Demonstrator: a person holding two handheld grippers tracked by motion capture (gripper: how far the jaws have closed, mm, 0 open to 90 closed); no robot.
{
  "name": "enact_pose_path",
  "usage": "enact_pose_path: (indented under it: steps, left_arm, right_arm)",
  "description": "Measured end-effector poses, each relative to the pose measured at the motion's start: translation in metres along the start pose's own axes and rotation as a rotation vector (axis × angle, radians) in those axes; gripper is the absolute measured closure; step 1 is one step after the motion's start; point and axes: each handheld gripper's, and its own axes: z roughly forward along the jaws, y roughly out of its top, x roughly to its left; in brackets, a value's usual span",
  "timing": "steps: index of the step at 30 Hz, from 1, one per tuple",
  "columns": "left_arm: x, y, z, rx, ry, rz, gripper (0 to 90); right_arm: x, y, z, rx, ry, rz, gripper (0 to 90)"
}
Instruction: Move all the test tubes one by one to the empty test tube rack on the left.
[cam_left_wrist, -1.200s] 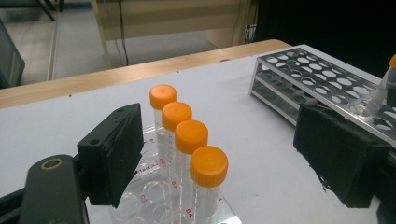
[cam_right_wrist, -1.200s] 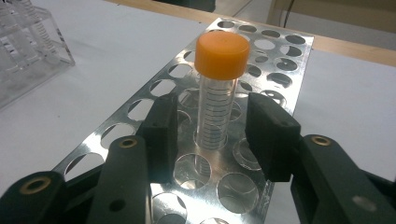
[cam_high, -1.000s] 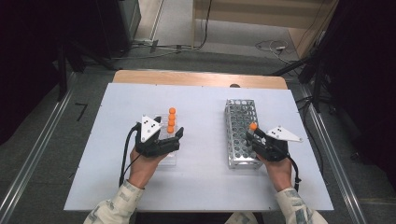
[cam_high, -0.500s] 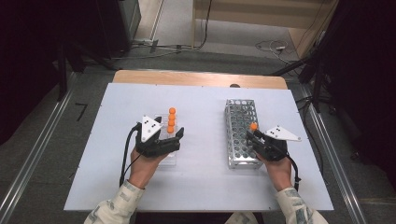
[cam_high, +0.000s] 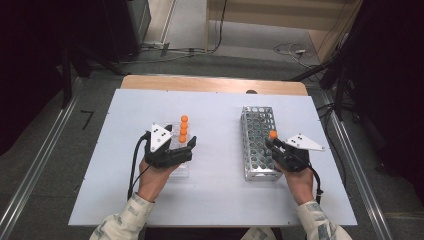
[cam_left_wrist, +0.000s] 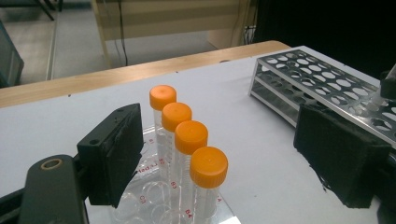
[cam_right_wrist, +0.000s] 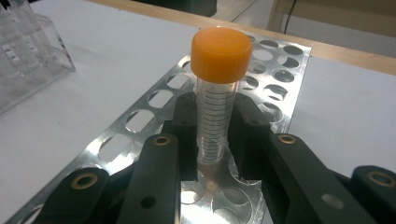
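The right gripper (cam_right_wrist: 212, 140), jaws just closed, clamps a light, rigid, slippery plastic tube (cam_right_wrist: 215, 105) by its wall below the orange cap, upright over the metal rack (cam_right_wrist: 140, 121); left gripper (cam_left_wrist: 233, 158) gapes.

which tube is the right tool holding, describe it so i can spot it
Find the metal rack on the right half of the white table. At its near right edge the right tool clamps one clear tube with an orange cap. It stands alone there; the other four tubes sit in the clear plastic rack.
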Motion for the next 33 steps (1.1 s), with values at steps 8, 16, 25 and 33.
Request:
enact_pose_path:
  steps: [8,16,25,33]
  left_arm:
    - [0.000,0.000,0.001,0.005,0.000,0.002,16.7]
    - [-0.001,-0.001,0.001,0.005,0.001,0.004,16.7]
    - [-0.001,-0.001,0.001,0.004,0.001,0.002,16.7]
    - [0.000,0.000,0.001,0.005,0.000,0.001,16.7]
  right_arm:
    - [0.002,0.011,-0.011,-0.041,-0.002,0.009,70.8]
    - [0.003,0.022,-0.023,-0.086,-0.003,0.014,70.8]
    - [0.010,0.034,-0.040,-0.133,0.028,0.015,70.8]
    - [0.028,0.037,-0.040,-0.132,0.096,-0.004,70.8]
